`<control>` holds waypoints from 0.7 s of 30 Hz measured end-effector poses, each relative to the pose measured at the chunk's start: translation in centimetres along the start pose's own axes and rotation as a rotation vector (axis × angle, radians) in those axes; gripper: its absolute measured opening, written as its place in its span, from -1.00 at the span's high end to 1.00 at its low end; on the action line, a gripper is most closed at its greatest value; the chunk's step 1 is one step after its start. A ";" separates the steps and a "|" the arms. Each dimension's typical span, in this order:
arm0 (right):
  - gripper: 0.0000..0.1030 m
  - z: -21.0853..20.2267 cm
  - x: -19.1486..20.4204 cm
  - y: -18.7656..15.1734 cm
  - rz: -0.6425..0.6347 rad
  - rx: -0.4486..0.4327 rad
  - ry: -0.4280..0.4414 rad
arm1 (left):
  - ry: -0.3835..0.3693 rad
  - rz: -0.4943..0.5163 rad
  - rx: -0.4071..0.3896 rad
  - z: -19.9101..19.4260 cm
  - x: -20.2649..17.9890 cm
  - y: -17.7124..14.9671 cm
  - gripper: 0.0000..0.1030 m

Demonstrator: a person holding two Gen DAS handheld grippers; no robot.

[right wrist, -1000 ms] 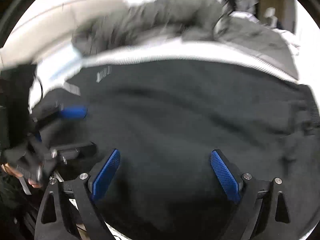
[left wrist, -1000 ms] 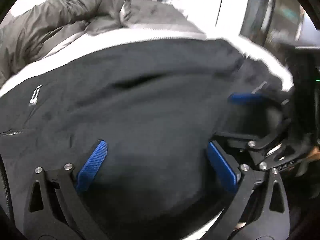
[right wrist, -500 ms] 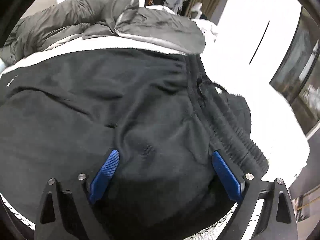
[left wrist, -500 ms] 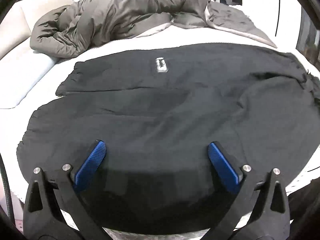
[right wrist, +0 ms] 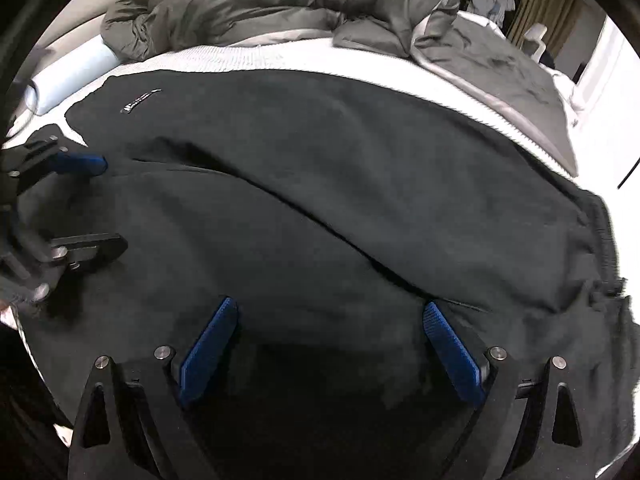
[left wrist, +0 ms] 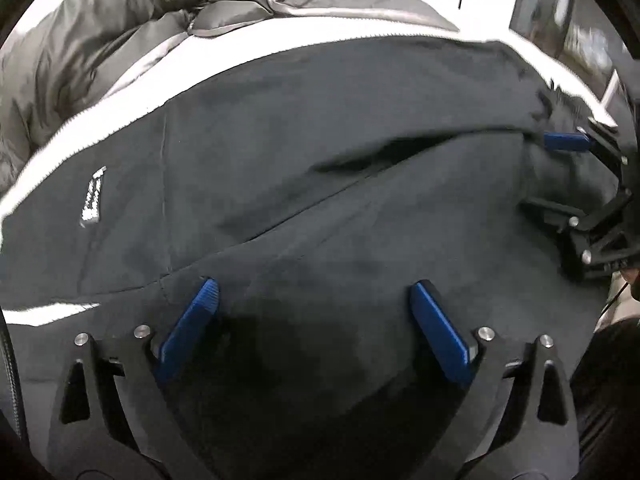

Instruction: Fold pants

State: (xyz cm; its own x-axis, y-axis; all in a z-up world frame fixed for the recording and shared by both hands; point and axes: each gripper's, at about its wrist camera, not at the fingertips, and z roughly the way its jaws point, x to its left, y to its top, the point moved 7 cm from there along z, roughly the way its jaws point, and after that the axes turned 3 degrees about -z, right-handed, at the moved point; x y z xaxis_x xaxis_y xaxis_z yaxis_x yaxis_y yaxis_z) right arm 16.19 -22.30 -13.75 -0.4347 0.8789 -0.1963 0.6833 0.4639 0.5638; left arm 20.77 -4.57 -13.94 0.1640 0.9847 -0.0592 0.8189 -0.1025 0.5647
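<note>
Black pants [right wrist: 320,184] lie soft and limp across the bed [right wrist: 280,56]; both tools, left [left wrist: 314,316] and right [right wrist: 332,336], gape empty; best pinch the waistband [right wrist: 600,248], frame right.

One pair of black pants [right wrist: 320,184], two legs side by side, one white label [right wrist: 140,101]. Two grippers: left [left wrist: 312,292], right [right wrist: 328,312], two blue pads [right wrist: 208,348] each (four altogether). One grey duvet [right wrist: 260,4], one white sheet [right wrist: 248,58], one pale pillow [right wrist: 72,76].
</note>
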 end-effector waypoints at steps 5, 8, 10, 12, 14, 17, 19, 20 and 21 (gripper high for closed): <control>-0.85 -1.2 -11.9 -5.8 0.124 0.070 -0.381 | 0.000 -0.023 -0.008 0.4 0.1 -0.1 -0.90; -0.85 -2.2 -16.0 -8.4 0.324 0.029 -0.298 | 0.023 -0.012 -0.011 0.8 0.8 0.1 -0.93; -0.86 -3.3 -15.5 -8.2 0.287 0.012 -0.317 | 0.021 -0.026 -0.027 0.3 0.9 0.4 -0.92; -0.85 -5.4 -14.0 -8.6 0.217 -0.032 -0.306 | 0.005 -0.027 -0.053 -0.2 1.0 0.6 -0.92; -0.85 -8.1 -14.0 -9.8 0.218 -0.065 -0.329 | 0.009 -0.019 -0.060 -0.5 0.9 0.5 -0.92; -0.86 -12.2 -18.0 -14.5 0.452 -0.137 -0.342 | 0.016 -0.023 -0.040 0.0 1.1 0.3 -0.92; -0.86 -13.5 -21.4 -17.5 0.665 -0.169 -0.283 | 0.019 -0.024 -0.040 0.0 1.0 0.4 -0.92; -0.84 -13.0 -22.7 -18.7 0.760 -0.156 -0.236 | 0.021 -0.022 -0.040 0.0 1.0 0.4 -0.92; -0.67 -12.2 -23.7 -19.8 0.845 -0.139 -0.186 | 0.025 -0.020 -0.040 0.0 0.9 0.4 -0.92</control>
State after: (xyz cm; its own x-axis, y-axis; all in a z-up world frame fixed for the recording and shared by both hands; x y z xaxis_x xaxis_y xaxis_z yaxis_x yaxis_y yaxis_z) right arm 5.79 -53.65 -10.49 0.2958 0.9317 0.2109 0.6502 -0.3581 0.6701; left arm 21.26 -3.73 -13.79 0.1337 0.9898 -0.0501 0.7993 -0.0778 0.5959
